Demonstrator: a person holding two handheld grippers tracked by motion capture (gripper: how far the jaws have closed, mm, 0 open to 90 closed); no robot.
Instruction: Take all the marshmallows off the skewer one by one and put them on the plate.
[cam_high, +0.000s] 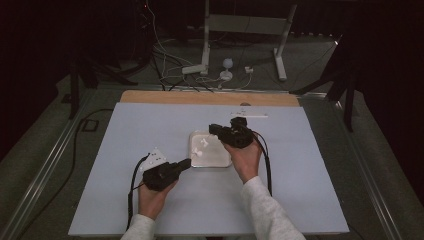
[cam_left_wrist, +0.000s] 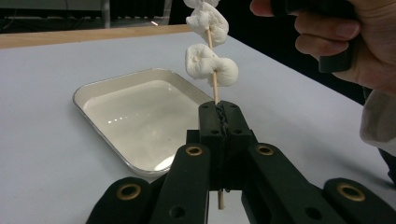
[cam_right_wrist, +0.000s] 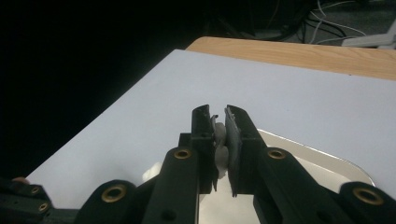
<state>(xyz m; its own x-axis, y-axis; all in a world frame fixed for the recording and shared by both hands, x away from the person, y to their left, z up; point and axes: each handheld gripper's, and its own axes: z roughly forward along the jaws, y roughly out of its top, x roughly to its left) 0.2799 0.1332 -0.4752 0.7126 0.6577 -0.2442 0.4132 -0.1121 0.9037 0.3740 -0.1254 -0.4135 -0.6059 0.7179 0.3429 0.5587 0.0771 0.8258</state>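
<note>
Clamping a thin wooden skewer (cam_left_wrist: 215, 91) upright between its closed jaws, the left hand-held gripper (cam_high: 188, 163) is held at the near left corner of a shallow metal tray (cam_high: 222, 161) on the pale surface (cam_high: 125, 140). Two white marshmallows (cam_left_wrist: 210, 65) are threaded on the skewer above the jaws, one over the other. The right hand-held gripper (cam_high: 214, 129) is held over the far right part of the tray, and its jaws are pressed narrowly on a small white marshmallow piece (cam_right_wrist: 221, 154), which is squeezed between the pads. In the left gripper view the tray is seen lying just behind the skewer, and the right hand (cam_left_wrist: 355, 35) is seen at the upper right.
</note>
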